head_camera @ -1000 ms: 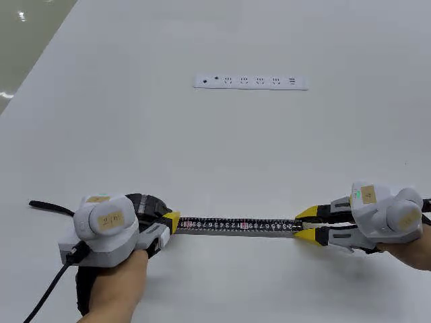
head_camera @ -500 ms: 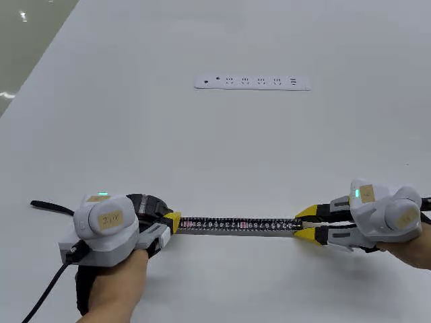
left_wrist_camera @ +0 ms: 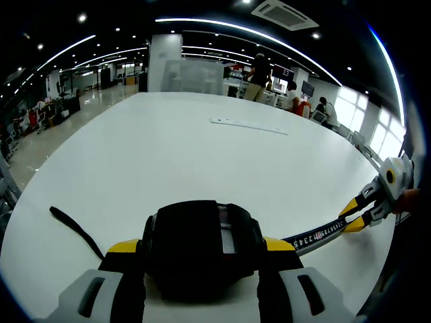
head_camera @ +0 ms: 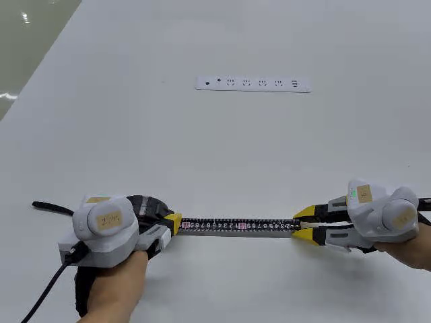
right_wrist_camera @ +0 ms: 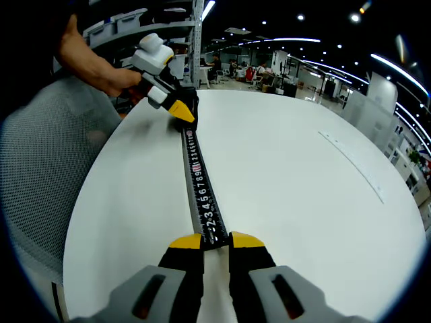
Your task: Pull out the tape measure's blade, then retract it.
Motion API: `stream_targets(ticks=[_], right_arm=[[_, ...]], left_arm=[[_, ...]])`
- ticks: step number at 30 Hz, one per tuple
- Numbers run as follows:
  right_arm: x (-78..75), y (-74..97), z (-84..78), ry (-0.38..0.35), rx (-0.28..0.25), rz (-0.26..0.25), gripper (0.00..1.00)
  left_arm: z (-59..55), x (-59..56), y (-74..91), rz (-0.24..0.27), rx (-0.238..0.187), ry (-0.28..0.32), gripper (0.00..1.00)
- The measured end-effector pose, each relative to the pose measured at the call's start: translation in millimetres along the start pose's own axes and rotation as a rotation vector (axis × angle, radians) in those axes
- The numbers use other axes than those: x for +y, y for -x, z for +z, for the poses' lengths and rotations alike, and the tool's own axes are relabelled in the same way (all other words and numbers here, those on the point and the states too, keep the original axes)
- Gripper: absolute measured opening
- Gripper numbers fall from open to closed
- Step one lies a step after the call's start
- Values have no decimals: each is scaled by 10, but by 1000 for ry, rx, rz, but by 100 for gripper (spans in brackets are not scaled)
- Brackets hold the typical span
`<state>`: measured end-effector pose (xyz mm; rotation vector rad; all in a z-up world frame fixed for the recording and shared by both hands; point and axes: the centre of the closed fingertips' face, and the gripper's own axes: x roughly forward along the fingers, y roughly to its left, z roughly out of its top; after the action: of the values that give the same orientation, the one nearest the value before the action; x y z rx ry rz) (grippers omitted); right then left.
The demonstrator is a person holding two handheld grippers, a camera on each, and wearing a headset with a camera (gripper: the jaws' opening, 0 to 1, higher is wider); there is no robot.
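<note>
Pull-out looks done: left gripper (head_camera: 172,222) clamps the black plastic tape measure case (left_wrist_camera: 202,245) on the white table (head_camera: 202,148), right gripper (head_camera: 304,223) pinches the black numbered blade (head_camera: 236,225) by its tip, stretched between them; retraction not yet done.

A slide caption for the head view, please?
Left gripper holds the tape case; right gripper pinches the drawn-out blade.

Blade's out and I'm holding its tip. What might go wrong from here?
1. The right gripper pinches just the tip of the blade; if it slips, the blade may whip back toward the case.
2. The left gripper clamps the case by its sides; an off-line pull might twist it loose.
</note>
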<state>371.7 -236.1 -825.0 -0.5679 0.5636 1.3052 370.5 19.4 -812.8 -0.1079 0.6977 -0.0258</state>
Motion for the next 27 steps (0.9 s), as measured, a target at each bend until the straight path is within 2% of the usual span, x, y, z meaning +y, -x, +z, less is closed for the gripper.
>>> stream_targets(ticks=[27], right_arm=[[38,-154,161,8,-15,6,11]], left_arm=[[5,0,1,-13,2,26,65]])
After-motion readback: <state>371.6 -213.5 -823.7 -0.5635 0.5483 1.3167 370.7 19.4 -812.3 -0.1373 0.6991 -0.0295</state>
